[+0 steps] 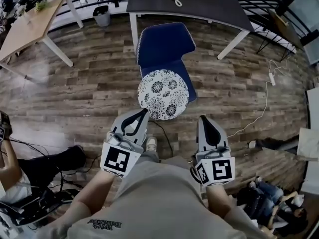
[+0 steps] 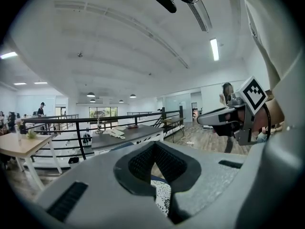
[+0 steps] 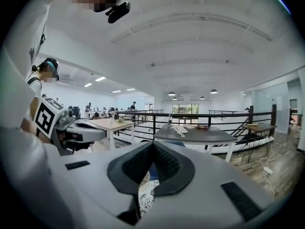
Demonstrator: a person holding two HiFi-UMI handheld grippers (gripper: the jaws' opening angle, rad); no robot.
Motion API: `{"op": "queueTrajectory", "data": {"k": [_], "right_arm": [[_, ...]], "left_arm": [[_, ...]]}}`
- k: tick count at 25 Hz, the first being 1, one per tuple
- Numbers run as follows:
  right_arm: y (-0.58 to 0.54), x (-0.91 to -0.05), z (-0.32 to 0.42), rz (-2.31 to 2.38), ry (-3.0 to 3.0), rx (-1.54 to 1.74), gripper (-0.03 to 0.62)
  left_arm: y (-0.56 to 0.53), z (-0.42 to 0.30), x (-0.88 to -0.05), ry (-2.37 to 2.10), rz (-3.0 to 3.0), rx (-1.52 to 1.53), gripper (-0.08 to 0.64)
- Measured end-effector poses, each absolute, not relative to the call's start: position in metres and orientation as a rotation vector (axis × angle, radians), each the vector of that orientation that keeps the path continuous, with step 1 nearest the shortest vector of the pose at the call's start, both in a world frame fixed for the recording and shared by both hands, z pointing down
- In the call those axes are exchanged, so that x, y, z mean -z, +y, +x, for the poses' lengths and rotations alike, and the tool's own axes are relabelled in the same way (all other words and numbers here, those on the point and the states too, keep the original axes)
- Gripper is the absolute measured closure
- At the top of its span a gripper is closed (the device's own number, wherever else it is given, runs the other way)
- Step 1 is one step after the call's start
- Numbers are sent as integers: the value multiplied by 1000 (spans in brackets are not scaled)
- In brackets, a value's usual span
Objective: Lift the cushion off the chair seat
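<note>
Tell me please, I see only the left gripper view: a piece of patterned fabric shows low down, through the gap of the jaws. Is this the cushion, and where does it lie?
Observer: Yes. The head view shows a round flower-patterned cushion on the seat of a blue chair, toward the seat's front edge.
Operator: Is the right gripper closed and empty too?
Observer: Its own view shows the right gripper shut, with nothing between the jaws.
Operator: How do both grippers stand to the cushion?
Observer: In the head view the left gripper points at the cushion's near edge. The right gripper's tip lies off to the right, over the wooden floor. Neither holds the cushion.
</note>
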State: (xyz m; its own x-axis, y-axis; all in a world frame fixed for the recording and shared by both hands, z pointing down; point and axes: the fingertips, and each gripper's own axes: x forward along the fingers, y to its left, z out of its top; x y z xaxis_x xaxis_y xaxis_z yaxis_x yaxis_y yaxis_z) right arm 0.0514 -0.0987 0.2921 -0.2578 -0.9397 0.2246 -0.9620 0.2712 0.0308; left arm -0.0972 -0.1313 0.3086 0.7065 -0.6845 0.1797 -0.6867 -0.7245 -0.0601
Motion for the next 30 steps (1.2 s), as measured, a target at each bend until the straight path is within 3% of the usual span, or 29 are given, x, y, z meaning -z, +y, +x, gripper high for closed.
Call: {"op": "queueTrajectory", "data": {"k": [14, 30], "right_arm": [[-139, -278, 66, 1717, -2391, -149, 591], [-183, -346, 104, 1679, -2373, -248, 589]], "left_arm": [[-161, -80, -282, -1231, 2867, -221, 555], [-200, -60, -335, -1231, 2732, -329, 555]]}}
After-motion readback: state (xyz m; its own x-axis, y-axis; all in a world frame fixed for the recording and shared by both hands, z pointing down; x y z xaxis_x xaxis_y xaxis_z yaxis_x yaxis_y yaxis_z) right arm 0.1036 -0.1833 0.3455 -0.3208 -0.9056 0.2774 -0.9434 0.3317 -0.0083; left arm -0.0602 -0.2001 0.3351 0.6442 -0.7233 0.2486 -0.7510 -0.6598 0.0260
